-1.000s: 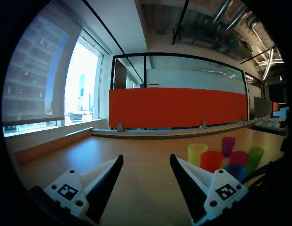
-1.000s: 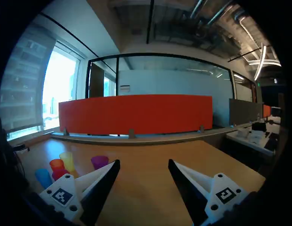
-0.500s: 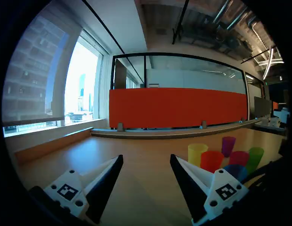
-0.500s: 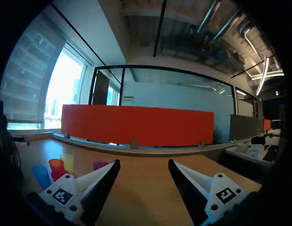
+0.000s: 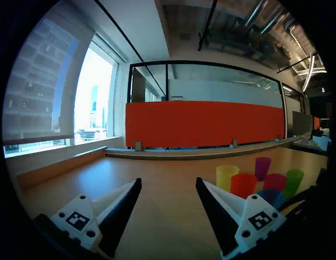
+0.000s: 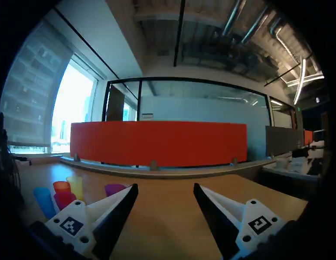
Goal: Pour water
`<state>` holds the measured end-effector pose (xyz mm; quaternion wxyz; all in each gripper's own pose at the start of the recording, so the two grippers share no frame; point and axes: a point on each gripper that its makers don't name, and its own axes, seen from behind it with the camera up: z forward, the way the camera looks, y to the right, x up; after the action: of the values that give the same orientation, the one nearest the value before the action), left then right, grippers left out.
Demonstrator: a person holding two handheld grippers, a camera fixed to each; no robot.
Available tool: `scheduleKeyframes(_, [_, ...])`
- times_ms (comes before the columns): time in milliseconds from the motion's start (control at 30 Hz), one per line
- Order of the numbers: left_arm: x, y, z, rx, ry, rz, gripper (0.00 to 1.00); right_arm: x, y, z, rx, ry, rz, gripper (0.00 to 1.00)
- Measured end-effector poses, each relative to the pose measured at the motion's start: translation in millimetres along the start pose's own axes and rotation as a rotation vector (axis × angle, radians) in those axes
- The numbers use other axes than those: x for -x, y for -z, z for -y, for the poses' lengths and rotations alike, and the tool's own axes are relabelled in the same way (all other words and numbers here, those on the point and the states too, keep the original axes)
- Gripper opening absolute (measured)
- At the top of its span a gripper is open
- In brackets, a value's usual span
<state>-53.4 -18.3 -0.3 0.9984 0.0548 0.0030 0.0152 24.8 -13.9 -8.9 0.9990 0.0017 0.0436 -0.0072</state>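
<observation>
Left gripper (image 5: 168, 181): fingers spread wide, nothing between, low over wooden table (image 5: 163, 173). Right gripper (image 6: 164, 187): same, spread and empty. 6 coloured cups (image 5: 243, 184) clustered on table between both grippers, untouched.

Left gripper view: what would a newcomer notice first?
The long orange-red partition across the back of the wooden table, with the bright window at its left. Then the cluster of coloured cups standing at right, just beyond the open left gripper.
</observation>
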Motion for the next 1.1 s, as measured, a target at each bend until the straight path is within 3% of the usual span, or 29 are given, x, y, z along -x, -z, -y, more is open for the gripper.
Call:
scheduleKeyframes(267, [0.4,0.2,0.6,0.000,0.000,0.000,0.93,16.8,-4.6,-13.1,0.032,0.012,0.034,0.99])
scheduleKeyframes(1100, [0.3,-0.4,1.0,0.000,0.000,0.000,0.93,34.1,-7.7,-10.4,0.016,-0.009,0.078,0.99])
